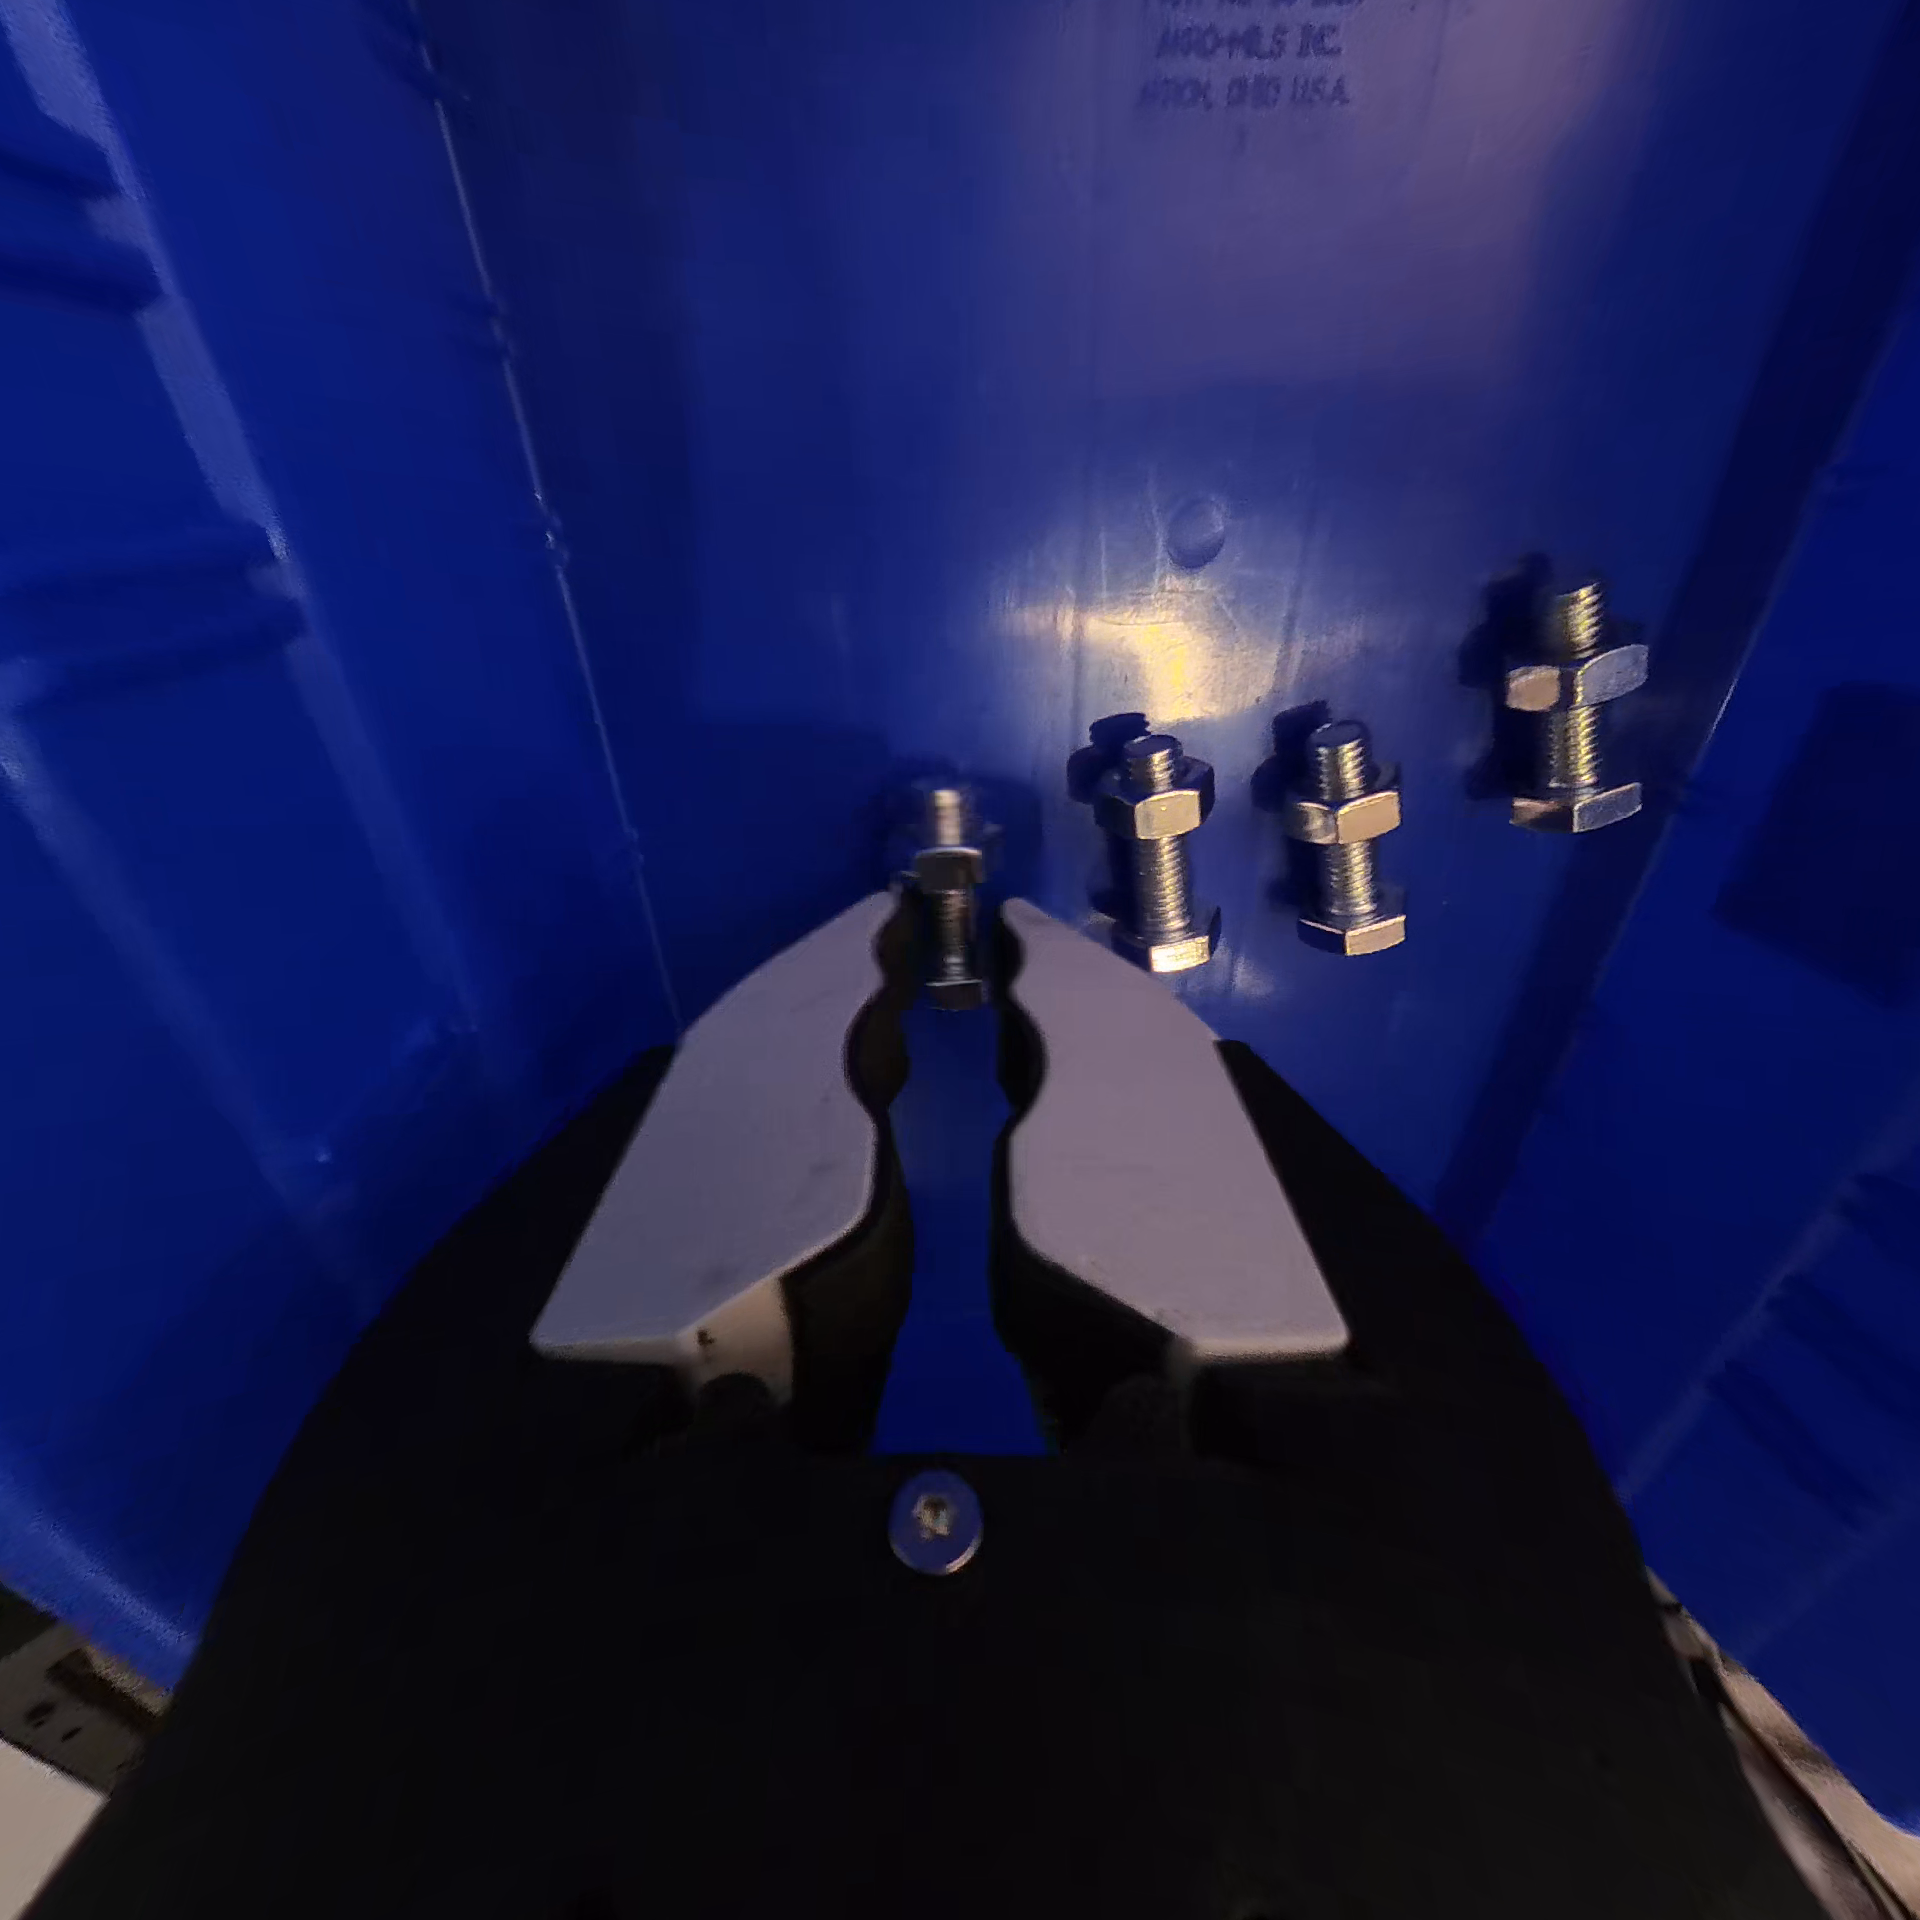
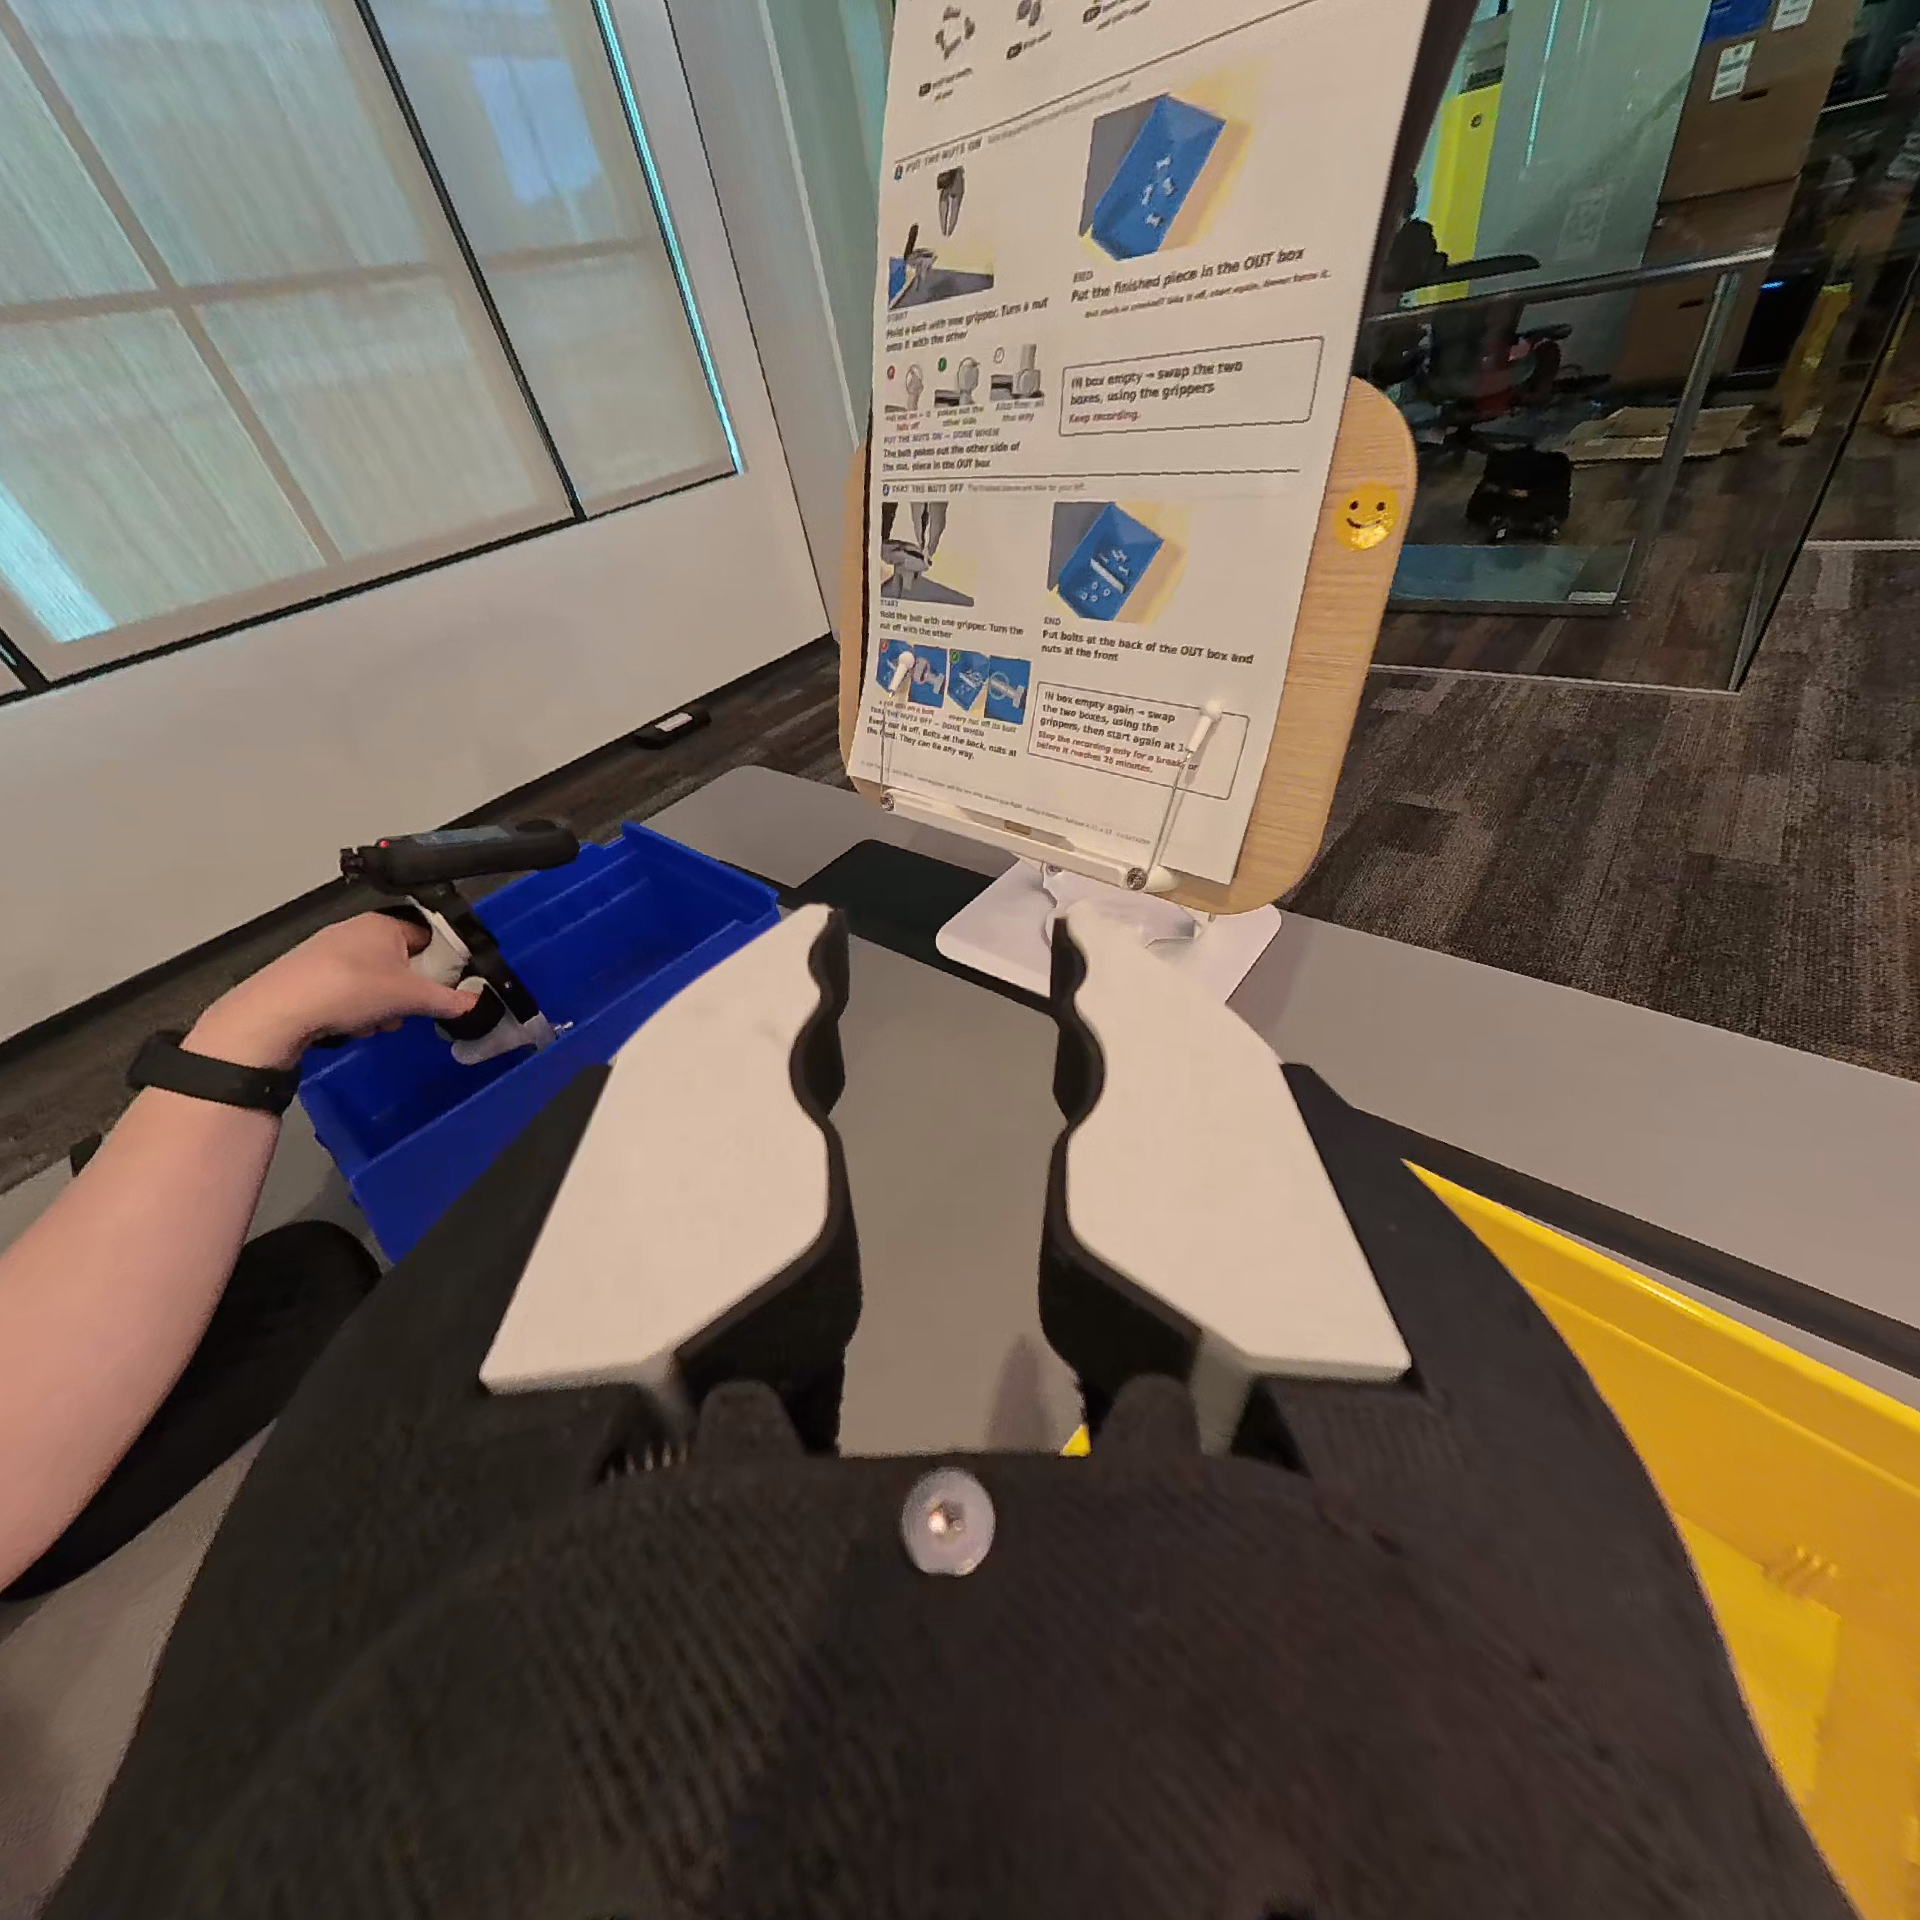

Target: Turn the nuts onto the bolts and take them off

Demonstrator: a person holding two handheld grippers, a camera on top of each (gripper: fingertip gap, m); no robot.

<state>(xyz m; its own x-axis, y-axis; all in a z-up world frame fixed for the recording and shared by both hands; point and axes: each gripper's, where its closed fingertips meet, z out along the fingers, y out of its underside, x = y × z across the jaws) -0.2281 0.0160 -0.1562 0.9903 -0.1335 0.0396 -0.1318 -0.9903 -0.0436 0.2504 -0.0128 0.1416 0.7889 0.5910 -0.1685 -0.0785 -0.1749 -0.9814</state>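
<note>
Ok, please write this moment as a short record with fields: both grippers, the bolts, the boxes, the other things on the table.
left gripper: inside the blue box, fingers around the leftmost bolt; firm grip cannot be confirmed
right gripper: open, empty, above the grey table
bolts: four in the blue box, each with a nut on it
yellow box: at the right, contents not visible
stand with instruction sheet: behind, upright
</note>
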